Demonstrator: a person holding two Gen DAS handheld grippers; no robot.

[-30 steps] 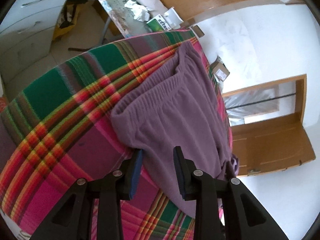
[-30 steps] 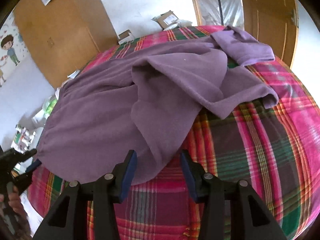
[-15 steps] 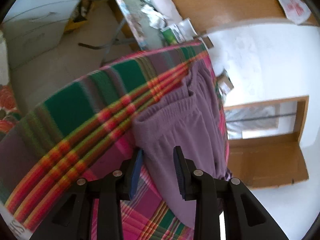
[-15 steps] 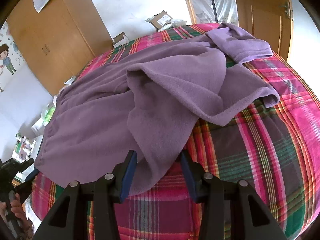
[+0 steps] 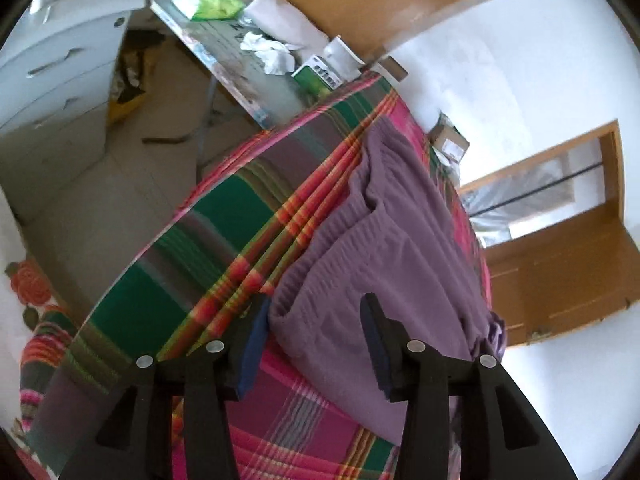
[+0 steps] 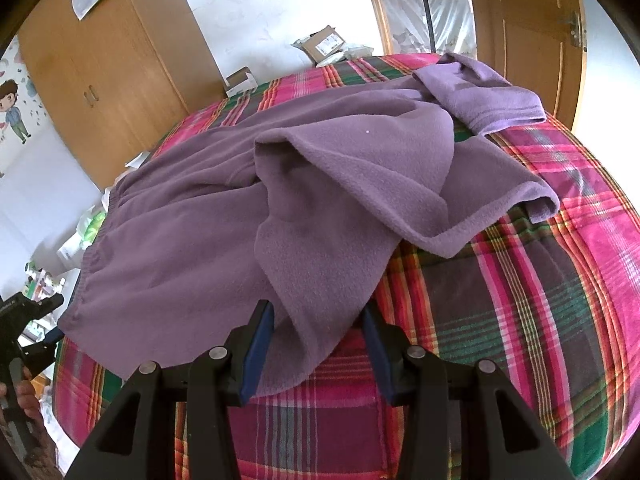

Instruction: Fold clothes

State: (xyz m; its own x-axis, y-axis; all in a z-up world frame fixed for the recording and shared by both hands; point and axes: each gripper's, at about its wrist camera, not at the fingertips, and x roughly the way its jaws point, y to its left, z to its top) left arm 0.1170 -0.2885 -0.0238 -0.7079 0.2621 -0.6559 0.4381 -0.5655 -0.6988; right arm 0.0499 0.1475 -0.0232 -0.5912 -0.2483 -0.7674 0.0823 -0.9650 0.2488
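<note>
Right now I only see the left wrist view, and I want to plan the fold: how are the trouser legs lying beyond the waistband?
Observer: The purple fleece trousers are not flat. One leg is flopped across the other.
Operator: Where is the right gripper?
Observer: The right gripper is at the near edge of the bed, with its jaws open astride a loose fold of that leg.
Operator: And the cuffs?
Observer: One cuff lies bunched at the far end of the plaid bedspread, towards the door.
</note>
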